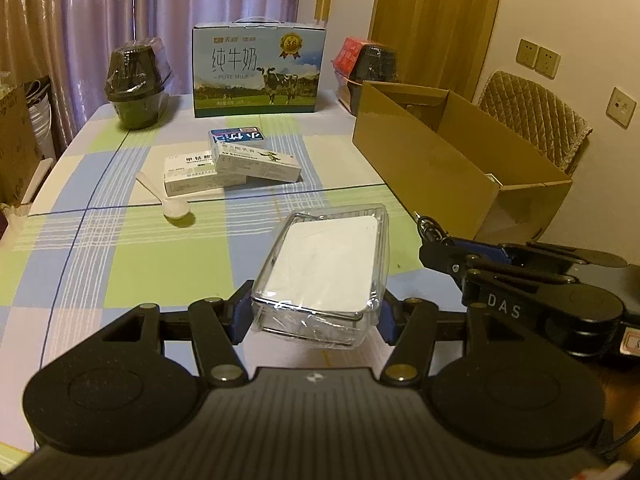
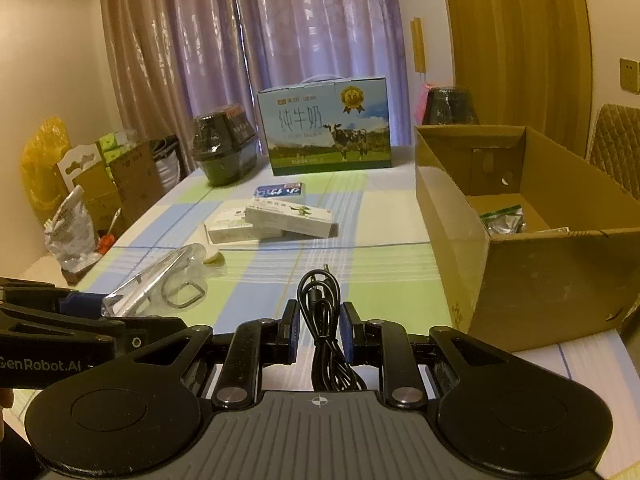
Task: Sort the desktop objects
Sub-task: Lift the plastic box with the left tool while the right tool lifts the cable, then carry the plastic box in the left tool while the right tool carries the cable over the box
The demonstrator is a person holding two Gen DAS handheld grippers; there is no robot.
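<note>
left gripper (image 1: pixel 312 312) clamping a clear plastic-wrapped box (image 1: pixel 324 268) just above the worktop (image 1: pixel 80 248), right gripper (image 2: pixel 319 330) pinching a coiled black cable (image 2: pixel 320 304), "PURE MILK" carton (image 1: pixel 258 70) sitting behind, "DAS" and "GenRobot.AI" showing on the grippers

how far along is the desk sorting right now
Early going. Done: a foil packet already lies in the cardboard box. In hand: the left hand-held gripper clamps a clear plastic case, the right a black cable. Left: three medicine boxes and a white spoon.
</note>
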